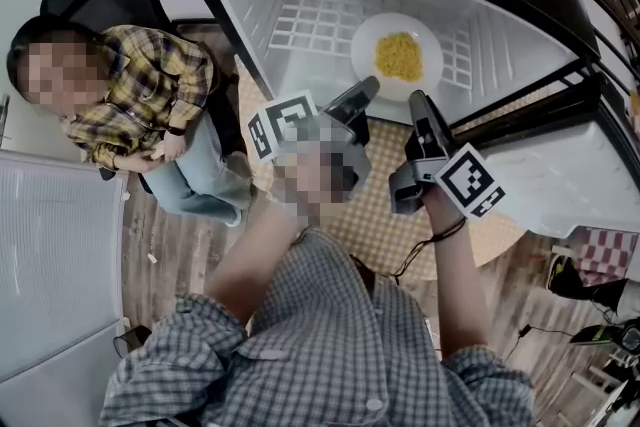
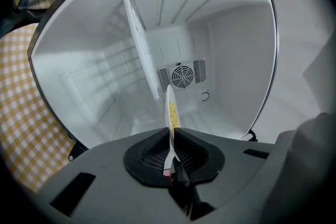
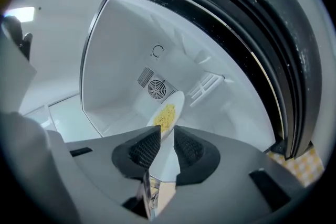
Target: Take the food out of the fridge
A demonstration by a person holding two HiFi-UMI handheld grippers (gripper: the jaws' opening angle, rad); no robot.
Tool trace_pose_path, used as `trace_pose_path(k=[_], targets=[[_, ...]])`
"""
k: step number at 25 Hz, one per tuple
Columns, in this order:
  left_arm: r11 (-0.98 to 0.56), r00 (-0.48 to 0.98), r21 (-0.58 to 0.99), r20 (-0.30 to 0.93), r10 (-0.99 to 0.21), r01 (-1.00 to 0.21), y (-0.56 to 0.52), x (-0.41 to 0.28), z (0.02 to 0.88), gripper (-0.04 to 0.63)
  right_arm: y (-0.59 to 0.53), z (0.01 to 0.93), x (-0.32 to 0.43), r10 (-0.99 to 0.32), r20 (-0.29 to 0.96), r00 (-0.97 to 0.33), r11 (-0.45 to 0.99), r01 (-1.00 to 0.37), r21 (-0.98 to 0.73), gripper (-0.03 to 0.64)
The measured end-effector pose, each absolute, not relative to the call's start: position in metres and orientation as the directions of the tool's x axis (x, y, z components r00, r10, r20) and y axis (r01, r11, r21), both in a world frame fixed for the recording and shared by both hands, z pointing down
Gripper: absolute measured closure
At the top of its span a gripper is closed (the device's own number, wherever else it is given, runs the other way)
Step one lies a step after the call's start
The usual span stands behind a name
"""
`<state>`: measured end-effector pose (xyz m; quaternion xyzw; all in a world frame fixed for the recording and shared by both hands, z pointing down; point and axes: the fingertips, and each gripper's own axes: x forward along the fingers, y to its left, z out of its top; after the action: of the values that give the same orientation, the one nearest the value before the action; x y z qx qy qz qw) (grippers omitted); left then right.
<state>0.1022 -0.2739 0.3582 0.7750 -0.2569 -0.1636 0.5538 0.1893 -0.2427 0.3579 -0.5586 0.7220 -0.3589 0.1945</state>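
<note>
The left gripper (image 1: 362,93) pinches the near rim of the plate (image 1: 368,40). The right gripper (image 1: 418,103) has its jaws spread around that rim, seemingly not pressing it. The plate, holding yellow food (image 1: 398,55), lies inside the open fridge (image 1: 300,25).

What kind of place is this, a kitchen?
Probably an ordinary room rather than a kitchen: a small open fridge on a checked tablecloth, wooden floor, a person seated nearby.
</note>
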Motion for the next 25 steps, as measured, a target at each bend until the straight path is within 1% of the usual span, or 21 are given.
trace_pose_path(k=[14, 17, 25], targets=[[-0.308, 0.824, 0.920, 0.027, -0.566, -0.242, -0.244, 0.092, 0.356, 0.563, -0.213, 0.357, 0.179, -0.933, 0.124, -0.336, 0.156, -0.693, -0.704, 0.538], [-0.312, 0.826, 0.918, 0.028, -0.563, -0.245, -0.232, 0.089, 0.356, 0.563, -0.201, 0.359, 0.177, -0.928, 0.145, -0.343, 0.153, -0.708, -0.689, 0.538], [-0.313, 0.824, 0.906, 0.066, -0.563, -0.286, -0.199, 0.076, 0.368, 0.563, -0.171, 0.374, 0.162, -0.901, 0.175, -0.398, 0.166, -0.687, -0.708, 0.538]])
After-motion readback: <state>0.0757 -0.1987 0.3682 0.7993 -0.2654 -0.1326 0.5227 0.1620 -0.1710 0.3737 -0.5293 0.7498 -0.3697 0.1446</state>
